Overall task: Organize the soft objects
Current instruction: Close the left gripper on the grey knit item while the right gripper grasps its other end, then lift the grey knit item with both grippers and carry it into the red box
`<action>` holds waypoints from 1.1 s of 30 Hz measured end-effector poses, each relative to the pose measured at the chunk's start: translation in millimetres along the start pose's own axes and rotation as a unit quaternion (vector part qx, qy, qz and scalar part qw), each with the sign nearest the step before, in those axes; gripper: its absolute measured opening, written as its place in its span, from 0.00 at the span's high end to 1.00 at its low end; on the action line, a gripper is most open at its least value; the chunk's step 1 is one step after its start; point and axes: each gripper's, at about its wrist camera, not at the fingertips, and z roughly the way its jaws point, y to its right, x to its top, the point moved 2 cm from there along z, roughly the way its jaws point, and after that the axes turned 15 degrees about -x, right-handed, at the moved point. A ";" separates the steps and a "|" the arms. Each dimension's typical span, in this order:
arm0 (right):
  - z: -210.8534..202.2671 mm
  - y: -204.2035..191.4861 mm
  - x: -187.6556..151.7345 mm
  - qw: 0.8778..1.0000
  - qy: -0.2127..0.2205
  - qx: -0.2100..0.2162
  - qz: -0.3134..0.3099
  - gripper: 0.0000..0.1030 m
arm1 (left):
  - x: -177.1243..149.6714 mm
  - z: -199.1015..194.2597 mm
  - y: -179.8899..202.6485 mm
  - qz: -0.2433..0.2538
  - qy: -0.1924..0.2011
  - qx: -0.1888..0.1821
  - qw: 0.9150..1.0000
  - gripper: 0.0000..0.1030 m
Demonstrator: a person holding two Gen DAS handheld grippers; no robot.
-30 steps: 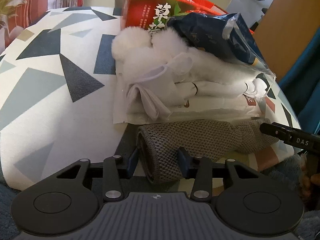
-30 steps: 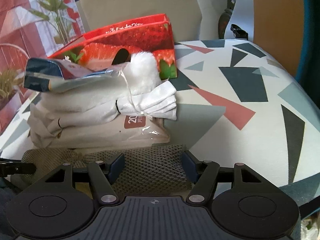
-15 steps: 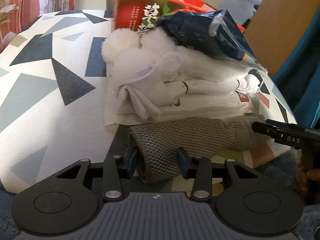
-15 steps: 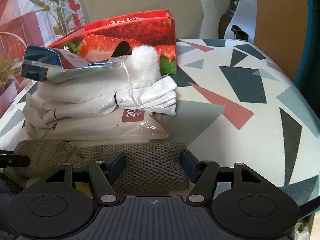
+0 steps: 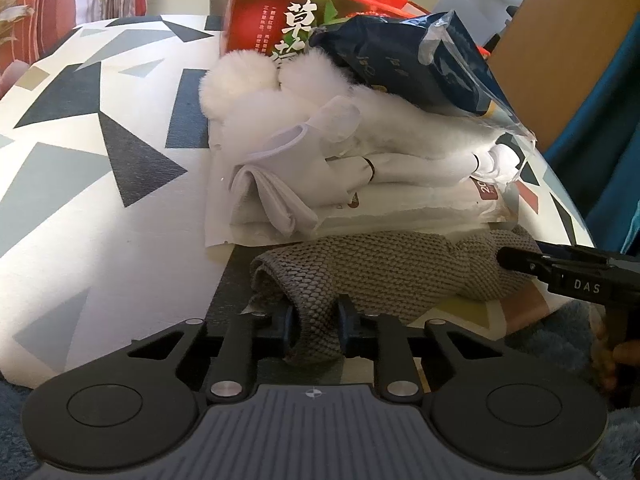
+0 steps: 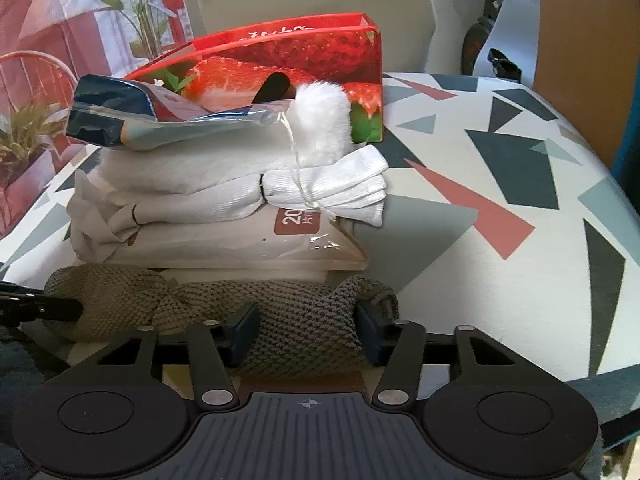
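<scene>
Both grippers – left gripper point(image 5: 314, 326) and right gripper point(image 6: 306, 330) – have just been closing and now pinch opposite ends of the grey knit cloth point(image 5: 384, 268) lying against the white stack point(image 6: 224, 216) on the patterned table point(image 6: 500, 184), so an uneven lift could topple it.

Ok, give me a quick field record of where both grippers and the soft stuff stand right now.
left gripper: jaws have just been closing, now pinching one end of the grey knit cloth
right gripper: jaws have just been closing, pads pressing on the cloth's other end
cloth position: at the near edge of the patterned table, in front of the pile
pile: wipes pack at the bottom, white socks, white fluffy item, blue packet on top
behind pile: strawberry box
</scene>
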 end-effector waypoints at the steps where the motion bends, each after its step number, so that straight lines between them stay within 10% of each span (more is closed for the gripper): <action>1: -0.3 -0.2 0.0 1.000 0.000 0.001 -0.001 0.57 | -0.2 0.2 0.3 0.001 0.000 -0.001 1.000 0.81; 11: -4.7 4.7 0.5 0.999 0.006 0.034 0.020 0.80 | 1.1 -5.6 -1.4 -0.003 0.014 -0.009 1.000 0.90; 33: -111.1 14.6 43.2 0.973 0.207 0.104 0.023 0.81 | 17.4 -106.5 47.2 0.099 0.214 -0.039 0.971 0.91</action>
